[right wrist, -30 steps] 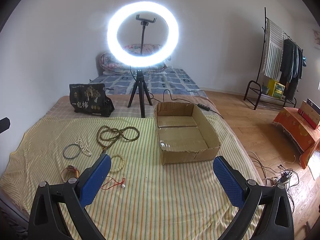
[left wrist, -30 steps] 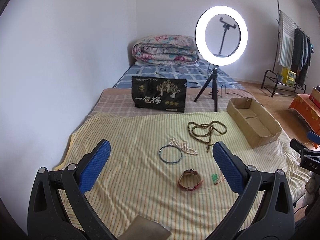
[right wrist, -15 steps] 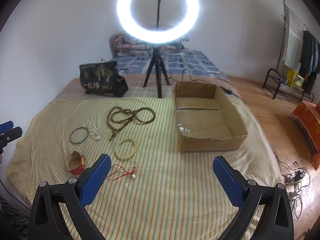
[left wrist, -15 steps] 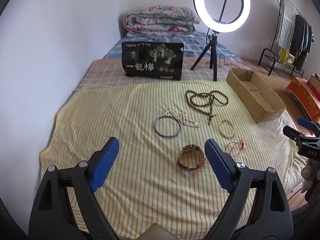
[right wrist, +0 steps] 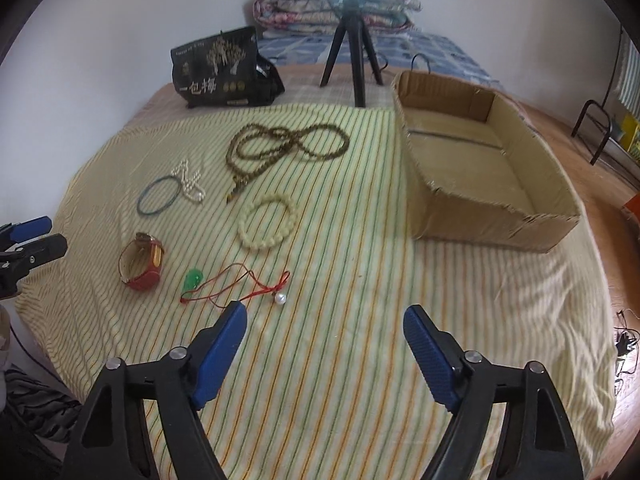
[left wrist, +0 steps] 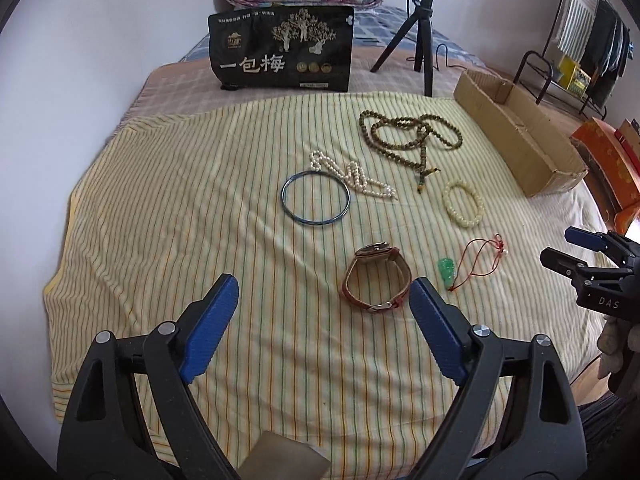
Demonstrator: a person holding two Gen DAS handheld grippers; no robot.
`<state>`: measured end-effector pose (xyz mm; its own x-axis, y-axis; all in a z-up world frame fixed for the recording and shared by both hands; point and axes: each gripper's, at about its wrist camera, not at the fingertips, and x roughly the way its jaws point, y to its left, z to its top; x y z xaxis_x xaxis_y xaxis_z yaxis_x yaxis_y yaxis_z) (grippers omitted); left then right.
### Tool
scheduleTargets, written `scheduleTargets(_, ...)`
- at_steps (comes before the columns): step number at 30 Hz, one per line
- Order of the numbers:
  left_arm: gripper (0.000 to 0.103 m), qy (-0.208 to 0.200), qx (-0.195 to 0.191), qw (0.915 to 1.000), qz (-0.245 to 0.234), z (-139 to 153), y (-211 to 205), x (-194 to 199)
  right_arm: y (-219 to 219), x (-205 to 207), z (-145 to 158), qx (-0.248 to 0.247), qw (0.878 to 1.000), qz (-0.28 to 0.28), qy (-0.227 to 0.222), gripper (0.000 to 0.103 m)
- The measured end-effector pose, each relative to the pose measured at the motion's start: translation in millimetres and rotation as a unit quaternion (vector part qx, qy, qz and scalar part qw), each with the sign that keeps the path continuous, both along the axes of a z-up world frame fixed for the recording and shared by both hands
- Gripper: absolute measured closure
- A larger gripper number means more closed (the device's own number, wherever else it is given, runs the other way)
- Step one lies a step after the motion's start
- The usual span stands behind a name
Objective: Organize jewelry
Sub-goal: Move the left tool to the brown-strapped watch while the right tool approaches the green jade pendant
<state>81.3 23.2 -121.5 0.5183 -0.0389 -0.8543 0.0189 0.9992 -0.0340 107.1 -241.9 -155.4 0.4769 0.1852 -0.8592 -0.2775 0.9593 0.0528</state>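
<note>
The left gripper hangs spread with nothing between its jaws, the watch just ahead of its right finger. The right gripper, its jaws just narrowed yet gripping nothing, hovers over bare striped cloth between the red cord pendant and the cardboard box. The bangle, pearl strand, brown bead necklace and pale bead bracelet lie apart mid-cloth; wide margins stay free toward its edges
</note>
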Motion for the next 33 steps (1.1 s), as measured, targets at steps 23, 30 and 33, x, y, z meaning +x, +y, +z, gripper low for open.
scheduleTargets(23,0.056,0.087,-0.066,0.9940,0.007,-52,6,38,86,5,-31,0.069,0.989,0.113,0.069,0.063)
scheduleTargets(30,0.062,0.104,-0.078,0.9914,0.009,-65,7,46,106,8,-35,0.053,0.989,0.119,0.075,0.064)
scheduleTargets(33,0.063,0.111,-0.083,0.9902,0.011,-70,7,50,107,13,-38,0.051,0.990,0.112,0.074,0.065)
